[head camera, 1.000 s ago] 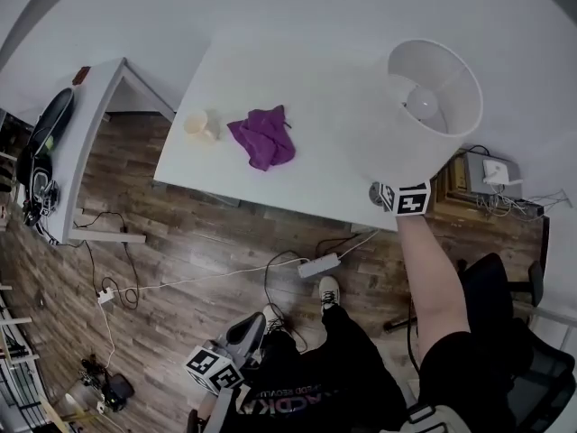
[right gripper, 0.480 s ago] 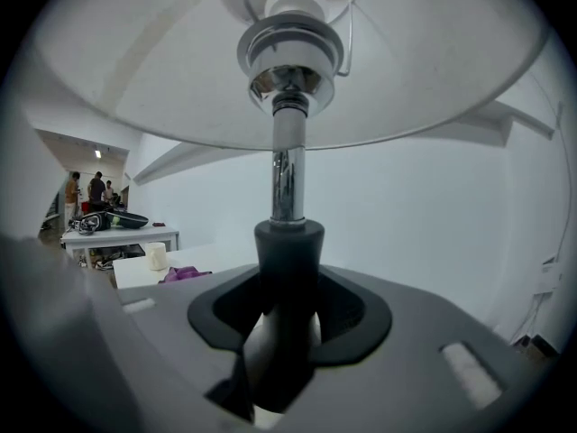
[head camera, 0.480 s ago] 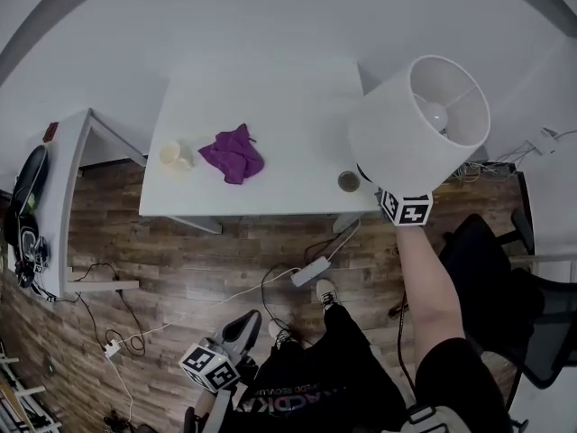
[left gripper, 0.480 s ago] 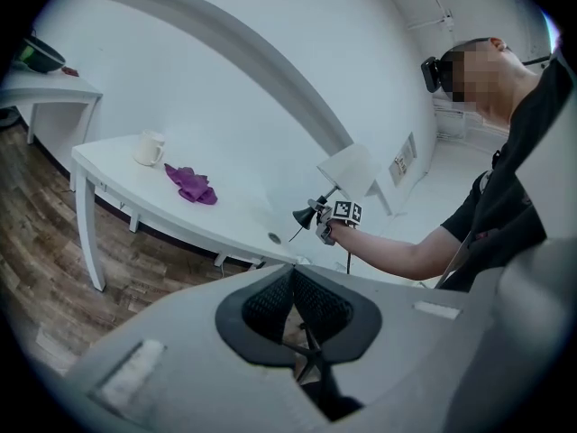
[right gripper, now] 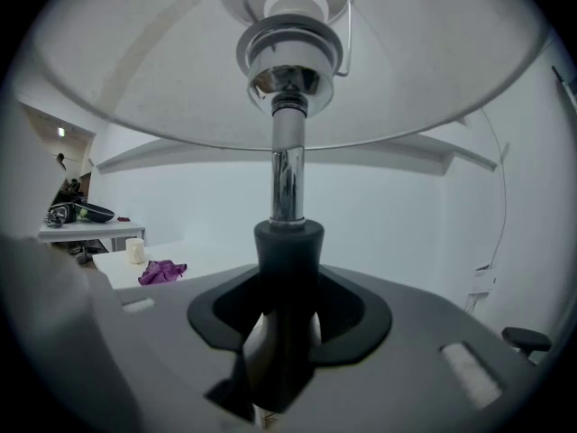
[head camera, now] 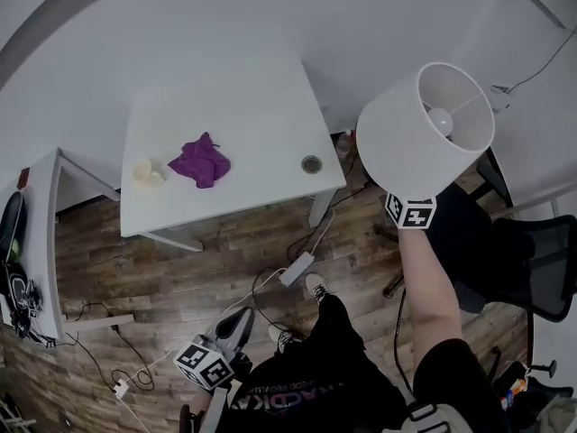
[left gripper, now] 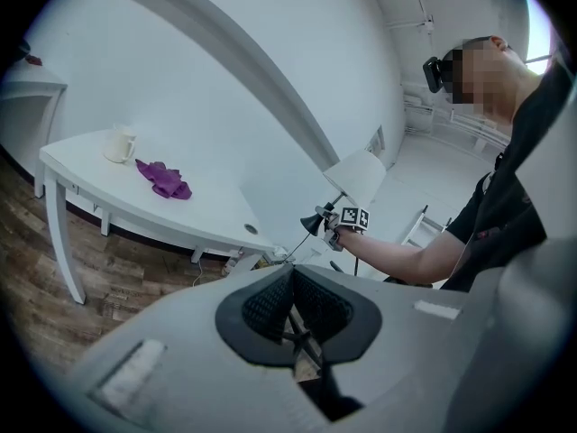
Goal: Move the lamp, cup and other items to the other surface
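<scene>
1. One lamp (head camera: 424,129), upper right of the head view: smooth white tapered shade, chrome stem. The right gripper (right gripper: 287,332) jaws clamp its black neck.
2. One pale cup (head camera: 143,170), one crumpled purple cloth (head camera: 199,161) on the flat white worktop (head camera: 243,106), centre left.
3. Left gripper (left gripper: 290,307) jaws pressed together, empty.

Top of lamp (right gripper: 287,179) beyond edge

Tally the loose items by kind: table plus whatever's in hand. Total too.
Lamp: 1 (held in the air)
Cup: 1
Purple cloth: 1
Small dark round object: 1 (cannot tell what it is)
Total: 4
</scene>
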The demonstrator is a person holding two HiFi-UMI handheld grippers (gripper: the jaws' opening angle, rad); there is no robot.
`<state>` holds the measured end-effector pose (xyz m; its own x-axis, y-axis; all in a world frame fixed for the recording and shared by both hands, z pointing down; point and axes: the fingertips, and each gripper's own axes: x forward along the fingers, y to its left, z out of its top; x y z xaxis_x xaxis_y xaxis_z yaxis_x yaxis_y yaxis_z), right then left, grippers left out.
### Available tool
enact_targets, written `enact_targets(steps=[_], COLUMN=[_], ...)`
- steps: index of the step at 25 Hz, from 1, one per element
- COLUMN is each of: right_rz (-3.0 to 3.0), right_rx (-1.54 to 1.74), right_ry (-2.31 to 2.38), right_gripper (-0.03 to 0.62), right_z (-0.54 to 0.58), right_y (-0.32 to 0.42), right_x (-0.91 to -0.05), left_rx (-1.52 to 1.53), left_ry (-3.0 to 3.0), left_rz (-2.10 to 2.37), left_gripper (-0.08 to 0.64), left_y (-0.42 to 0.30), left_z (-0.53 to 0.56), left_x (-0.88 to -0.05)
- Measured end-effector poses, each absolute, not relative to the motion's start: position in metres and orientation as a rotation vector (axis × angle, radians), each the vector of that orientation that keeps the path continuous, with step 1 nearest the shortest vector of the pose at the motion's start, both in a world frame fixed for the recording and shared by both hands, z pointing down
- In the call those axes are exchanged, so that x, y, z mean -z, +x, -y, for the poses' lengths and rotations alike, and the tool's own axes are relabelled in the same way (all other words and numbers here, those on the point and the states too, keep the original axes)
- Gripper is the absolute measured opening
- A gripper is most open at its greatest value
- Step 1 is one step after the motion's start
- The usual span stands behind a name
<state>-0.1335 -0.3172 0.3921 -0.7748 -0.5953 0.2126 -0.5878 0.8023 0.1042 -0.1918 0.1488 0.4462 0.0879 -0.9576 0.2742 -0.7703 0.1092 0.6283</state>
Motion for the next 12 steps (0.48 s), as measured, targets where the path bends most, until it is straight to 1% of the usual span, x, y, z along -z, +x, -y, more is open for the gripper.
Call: enact_targets(steps=[5, 12], right_rz=[2.717, 2.658], right_rx=[0.044, 0.001], right_ry=[1.079, 1.238], right_gripper=[0.149, 0.15], right_z=[0.295, 0.272], right_y=[-0.069, 0.004], right_x=[-0.376, -0.377], left_rx=[0.332, 0.311], left_ry=[1.775, 1.84], left_rz=[1.681, 1.612], left_gripper=[0.003, 0.003], left_y=[-0.187, -0.174], left_z=[-0.175, -0.194], left_x=[-0.441, -0.441])
